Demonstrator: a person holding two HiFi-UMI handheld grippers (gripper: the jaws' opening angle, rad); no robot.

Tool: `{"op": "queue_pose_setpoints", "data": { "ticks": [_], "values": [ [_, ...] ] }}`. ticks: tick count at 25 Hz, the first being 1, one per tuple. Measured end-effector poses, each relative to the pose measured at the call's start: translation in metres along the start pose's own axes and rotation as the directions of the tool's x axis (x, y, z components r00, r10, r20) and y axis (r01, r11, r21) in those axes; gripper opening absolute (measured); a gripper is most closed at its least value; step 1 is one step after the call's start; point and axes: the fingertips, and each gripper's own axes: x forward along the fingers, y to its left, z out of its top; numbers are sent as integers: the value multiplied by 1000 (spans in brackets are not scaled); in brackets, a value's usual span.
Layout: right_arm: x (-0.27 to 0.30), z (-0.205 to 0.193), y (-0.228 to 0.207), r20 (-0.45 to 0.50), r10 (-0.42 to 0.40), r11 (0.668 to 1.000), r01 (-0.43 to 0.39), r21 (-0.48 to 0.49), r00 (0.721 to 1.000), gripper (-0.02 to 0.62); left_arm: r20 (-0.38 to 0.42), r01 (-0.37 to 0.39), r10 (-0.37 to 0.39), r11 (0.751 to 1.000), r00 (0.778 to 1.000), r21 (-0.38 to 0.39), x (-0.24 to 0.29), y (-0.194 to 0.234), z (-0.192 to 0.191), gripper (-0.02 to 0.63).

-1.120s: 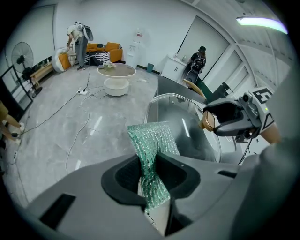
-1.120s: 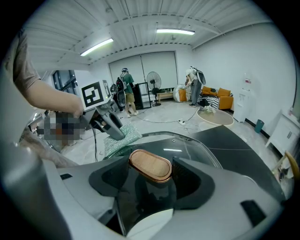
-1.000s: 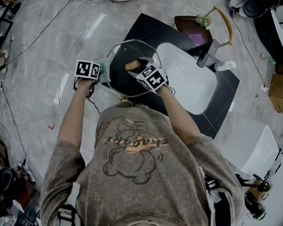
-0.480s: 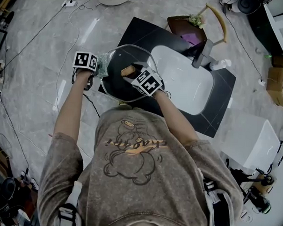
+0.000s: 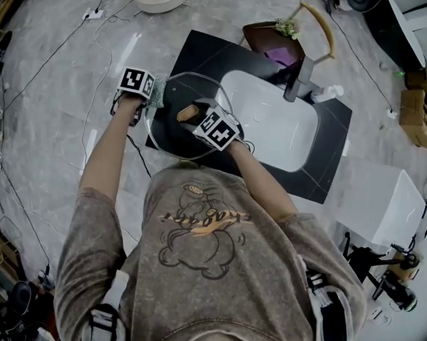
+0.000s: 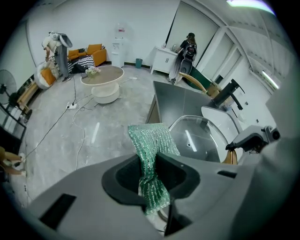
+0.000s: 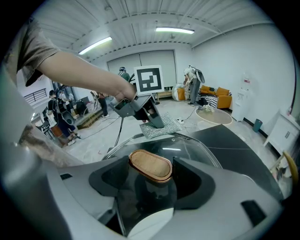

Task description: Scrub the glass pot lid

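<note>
Head view: left tongs (image 5: 152, 94), clamped on the green scrub cloth (image 6: 151, 140), have shifted over the last second from the left rim of the glass pot lid (image 5: 169, 132) toward its far-left rim, with the cloth at the edge. Right tongs (image 7: 151, 174) stay closed on the lid's wooden knob (image 7: 150, 165), holding the lid over the left end of the black surface (image 5: 201, 49), just left of the sink (image 5: 272, 130). Looks mid-scrub, rim pass under way; centre of the glass probably still to do.
</note>
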Motion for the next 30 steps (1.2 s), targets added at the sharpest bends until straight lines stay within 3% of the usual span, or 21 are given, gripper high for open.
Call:
{"op": "queue_pose_setpoints", "data": {
  "ticks": [10,18,26,30],
  "values": [
    [1,-2,-1,-12,0,1000,0,-5,1000,288,-2,57,-57,995,998,84,13,-23,38,93],
    [-2,-4,1,-38,9,1000,-9,4,999,288,-33,92,-86,962,996,259,32,-67,77,94],
    [-1,-4,-1,-30,8,1000,-8,6,1000,288,-81,170,-149,864,985,474,49,-127,95,93],
    [-1,-4,0,-25,10,1000,-10,8,1000,288,-114,223,-193,795,975,564,55,-161,94,92]
  ]
}}
